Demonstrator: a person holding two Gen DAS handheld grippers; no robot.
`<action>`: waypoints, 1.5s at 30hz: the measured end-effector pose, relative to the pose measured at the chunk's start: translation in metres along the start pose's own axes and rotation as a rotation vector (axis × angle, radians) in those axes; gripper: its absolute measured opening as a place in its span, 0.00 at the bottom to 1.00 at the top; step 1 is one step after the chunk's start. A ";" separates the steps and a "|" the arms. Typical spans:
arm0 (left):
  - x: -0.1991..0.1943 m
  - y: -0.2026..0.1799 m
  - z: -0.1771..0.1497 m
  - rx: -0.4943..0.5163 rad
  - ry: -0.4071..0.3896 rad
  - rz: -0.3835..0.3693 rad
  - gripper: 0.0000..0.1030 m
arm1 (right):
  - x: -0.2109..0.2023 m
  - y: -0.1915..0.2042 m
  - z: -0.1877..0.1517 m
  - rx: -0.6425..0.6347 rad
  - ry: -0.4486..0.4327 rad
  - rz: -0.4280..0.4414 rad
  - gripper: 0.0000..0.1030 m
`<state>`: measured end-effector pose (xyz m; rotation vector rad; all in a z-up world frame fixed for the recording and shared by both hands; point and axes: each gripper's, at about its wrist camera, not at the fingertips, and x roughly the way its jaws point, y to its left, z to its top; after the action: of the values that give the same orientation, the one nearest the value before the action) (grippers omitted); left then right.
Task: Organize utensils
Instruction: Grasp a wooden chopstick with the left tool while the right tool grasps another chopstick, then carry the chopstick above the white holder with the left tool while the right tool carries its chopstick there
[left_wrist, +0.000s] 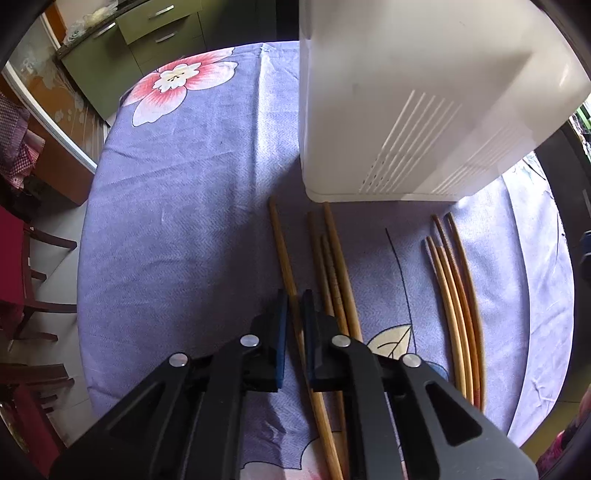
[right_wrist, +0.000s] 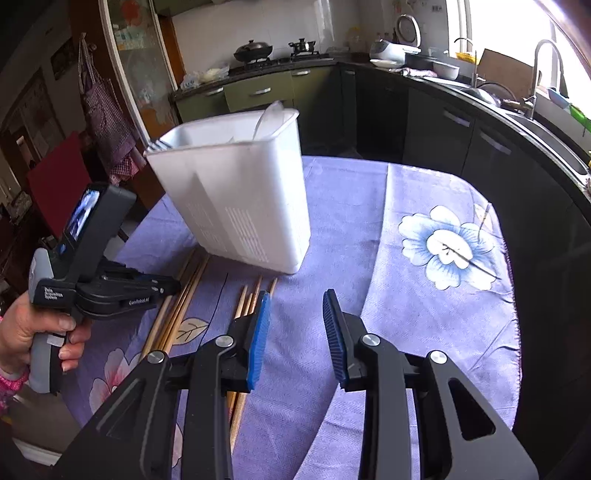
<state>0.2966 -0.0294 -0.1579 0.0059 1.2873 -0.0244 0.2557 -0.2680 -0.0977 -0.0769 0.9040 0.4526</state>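
The left gripper (left_wrist: 295, 299) pointed steeply down at the table, its jaws closed on a single bamboo chopstick (left_wrist: 282, 243) that ran between the blue pads from about 6 o'clock toward 12 in the left wrist view. That stick lay a little apart from its neighbours, which probably made it the easiest to pinch without catching a second one. Just at its 3 o'clock lay three more pale chopsticks (left_wrist: 334, 258), and further toward 3 o'clock a second bundle of thinner chopsticks (left_wrist: 456, 291), some darker. All pointed their narrow ends at the white utensil holder (left_wrist: 388, 110), which stood at 12 to 1 o'clock with slotted walls for draining; lined up so, each stick could likely be lifted and dropped in with little turning.

The right gripper (right_wrist: 295, 306) hovered with its jaws partly apart and nothing between them, its left pad just above the thinner bundle (right_wrist: 247, 299), seemingly ready for its own pick. At 9 o'clock in the right wrist view the person's left hand (right_wrist: 33, 332) squeezed the other tool's handle. The floral tablecloth (right_wrist: 406, 295) covered the round table.
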 end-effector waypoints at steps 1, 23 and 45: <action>0.000 0.001 -0.002 0.004 -0.003 0.004 0.07 | 0.007 0.002 -0.001 0.000 0.028 0.014 0.29; -0.037 0.033 -0.030 0.030 -0.110 0.010 0.06 | 0.106 0.038 0.008 -0.025 0.285 -0.057 0.12; -0.091 0.032 -0.043 0.061 -0.237 -0.005 0.06 | -0.026 0.027 0.012 0.027 -0.041 0.000 0.06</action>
<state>0.2303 0.0047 -0.0830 0.0513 1.0495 -0.0667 0.2398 -0.2499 -0.0674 -0.0434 0.8693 0.4401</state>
